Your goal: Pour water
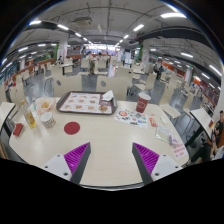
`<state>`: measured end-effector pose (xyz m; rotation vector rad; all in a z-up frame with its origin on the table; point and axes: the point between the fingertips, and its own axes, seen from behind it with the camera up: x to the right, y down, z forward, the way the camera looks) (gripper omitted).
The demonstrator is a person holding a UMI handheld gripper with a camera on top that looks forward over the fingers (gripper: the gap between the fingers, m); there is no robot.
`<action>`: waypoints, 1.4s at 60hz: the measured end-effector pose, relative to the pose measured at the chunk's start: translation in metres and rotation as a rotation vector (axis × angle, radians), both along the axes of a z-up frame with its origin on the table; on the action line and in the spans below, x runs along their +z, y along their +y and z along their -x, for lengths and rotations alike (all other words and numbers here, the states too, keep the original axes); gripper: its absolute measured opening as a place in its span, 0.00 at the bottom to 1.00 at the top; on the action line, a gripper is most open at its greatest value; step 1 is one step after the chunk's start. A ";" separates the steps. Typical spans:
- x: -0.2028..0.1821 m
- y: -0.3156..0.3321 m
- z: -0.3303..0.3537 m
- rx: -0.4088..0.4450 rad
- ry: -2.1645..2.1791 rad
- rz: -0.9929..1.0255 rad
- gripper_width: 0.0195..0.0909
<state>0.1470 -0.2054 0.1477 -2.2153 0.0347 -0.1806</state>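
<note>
The table (100, 135) carried a tray (86, 102), then a cup (142, 104) to its right, both well beyond the gripper (110, 160). Its fingers stood apart, holding nothing. Recommended: advance level toward the cup, centre it between the pads, then close.

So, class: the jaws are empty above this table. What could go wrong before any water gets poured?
1. The gripper hangs open and well back from the red cup, so a long reach could arrive off-centre and knock it.
2. A tray and a red coaster lie close by, where spilled water could land.
3. No water vessel is clearly identifiable.
</note>
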 end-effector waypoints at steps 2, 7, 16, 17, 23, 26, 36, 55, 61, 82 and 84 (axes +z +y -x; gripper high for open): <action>-0.005 0.004 -0.006 -0.005 0.004 0.004 0.92; -0.006 -0.001 0.002 -0.017 0.008 0.015 0.92; -0.015 -0.007 0.027 -0.038 -0.011 0.035 0.92; -0.015 -0.008 0.031 -0.039 -0.012 0.038 0.93; -0.019 -0.013 0.065 -0.036 -0.021 0.046 0.92; -0.022 -0.015 0.089 -0.028 -0.020 0.050 0.93; -0.038 -0.015 0.193 0.024 0.013 0.077 0.92; -0.053 0.059 0.402 0.178 0.130 -0.016 0.92; -0.052 0.102 0.436 0.195 0.135 -0.086 0.92; -0.090 0.201 0.465 0.140 0.172 -0.174 0.77; -0.092 0.207 0.465 0.139 0.170 -0.181 0.69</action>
